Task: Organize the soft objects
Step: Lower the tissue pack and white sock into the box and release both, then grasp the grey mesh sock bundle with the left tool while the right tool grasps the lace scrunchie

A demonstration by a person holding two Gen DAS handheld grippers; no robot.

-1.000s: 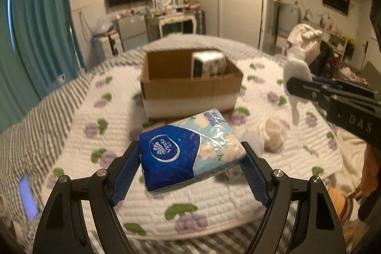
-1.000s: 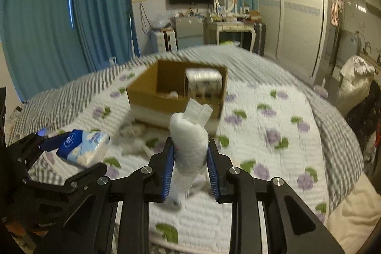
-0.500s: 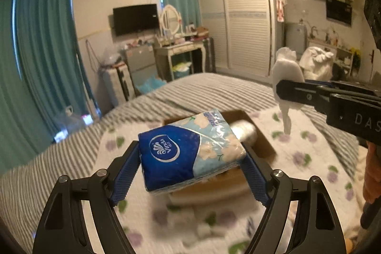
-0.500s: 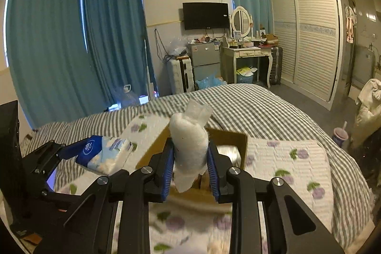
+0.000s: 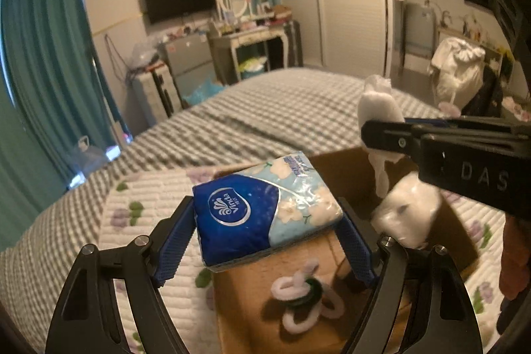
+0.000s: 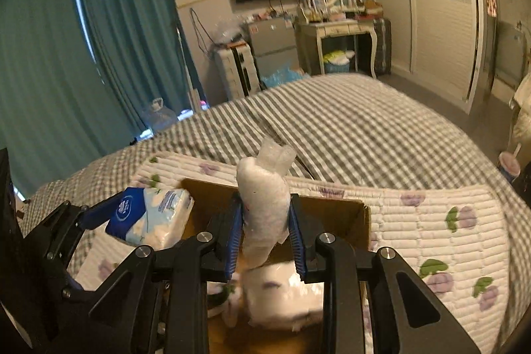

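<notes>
My left gripper (image 5: 265, 241) is shut on a blue Vinda tissue pack (image 5: 265, 211) and holds it over the near left part of an open cardboard box (image 5: 341, 161). The pack also shows in the right wrist view (image 6: 149, 218). My right gripper (image 6: 265, 231) is shut on a white bag of stuffing (image 6: 265, 204) above the box (image 6: 335, 214); the bag shows in the left wrist view too (image 5: 378, 111). Inside the box lie a wrapped white roll (image 5: 408, 214) and a white looped cord with a dark ring (image 5: 302, 294).
The box sits on a white quilt with purple flowers (image 5: 149, 204) over a grey checked bedspread (image 6: 365, 128). Teal curtains (image 6: 116, 38), a TV, a dressing table and wardrobes stand beyond the bed.
Both grippers have moved forward and down from in front of the box to over it, each still holding its object. The box inside now fills the lower view.
</notes>
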